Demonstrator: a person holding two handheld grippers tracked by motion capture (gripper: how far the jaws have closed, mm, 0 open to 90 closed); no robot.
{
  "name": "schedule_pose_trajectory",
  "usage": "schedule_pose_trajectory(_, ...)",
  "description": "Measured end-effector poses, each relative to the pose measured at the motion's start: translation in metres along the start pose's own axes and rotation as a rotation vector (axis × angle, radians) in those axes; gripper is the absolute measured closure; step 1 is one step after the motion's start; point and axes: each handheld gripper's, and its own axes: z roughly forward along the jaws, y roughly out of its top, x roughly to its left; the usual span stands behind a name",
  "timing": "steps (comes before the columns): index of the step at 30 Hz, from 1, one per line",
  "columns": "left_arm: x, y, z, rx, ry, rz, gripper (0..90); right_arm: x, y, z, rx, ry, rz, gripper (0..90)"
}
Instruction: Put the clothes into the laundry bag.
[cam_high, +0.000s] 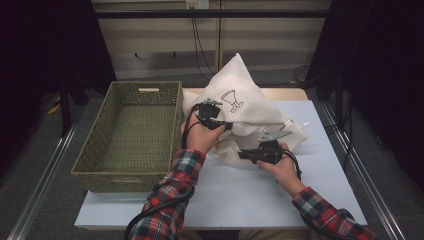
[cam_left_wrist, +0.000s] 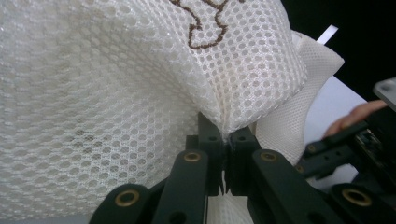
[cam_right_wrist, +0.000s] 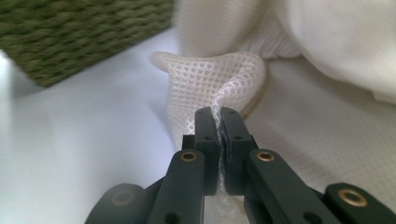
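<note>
A white mesh bag (cam_high: 240, 107) with a brown printed drawing stands bunched up in the middle of the table, its top peaked. My left gripper (cam_high: 227, 126) is shut on a fold of the mesh bag (cam_left_wrist: 140, 93) at its left side; the jaws pinch the cloth between them (cam_left_wrist: 226, 135). My right gripper (cam_high: 243, 155) is lower, at the bag's near edge, shut on a rolled lip of the mesh bag (cam_right_wrist: 210, 84), with cloth squeezed between its pads (cam_right_wrist: 219, 116).
A green woven basket (cam_high: 132, 135) sits to the left of the bag, its near corner close to my left forearm; the basket (cam_right_wrist: 79, 32) lies beyond the right gripper. The pale table (cam_high: 250, 195) has free room in front. Metal rails run along both sides.
</note>
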Motion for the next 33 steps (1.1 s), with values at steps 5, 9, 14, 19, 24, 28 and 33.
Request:
schedule_pose_trajectory(5,-0.002,0.001,-0.002,-0.005,0.001,0.002,87.5,0.015,-0.004,-0.007,0.014,0.062,-0.034,87.9)
schedule_pose_trajectory(9,-0.002,0.000,-0.003,-0.012,0.001,-0.006,87.3,0.026,-0.015,-0.009,0.033,0.084,-0.048,87.6)
schedule_pose_trajectory(14,-0.002,0.001,-0.004,-0.007,0.003,-0.003,87.3,0.024,-0.017,-0.015,0.016,0.068,-0.025,78.5)
schedule_pose_trajectory(19,-0.002,0.000,-0.003,-0.003,0.001,-0.003,87.3,0.018,-0.005,-0.017,-0.041,0.004,-0.026,55.6)
schedule_pose_trajectory(24,-0.001,0.001,-0.002,-0.005,-0.005,-0.008,87.4,0.012,0.002,-0.001,-0.049,-0.034,-0.005,44.2)
schedule_pose_trajectory(28,0.000,0.001,-0.002,-0.001,-0.006,-0.004,87.3,0.002,0.000,0.015,-0.031,-0.023,0.064,44.1)
schedule_pose_trajectory(33,0.001,0.001,-0.002,0.000,-0.008,-0.006,87.4,0.003,-0.004,0.023,-0.018,0.084,0.141,69.5)
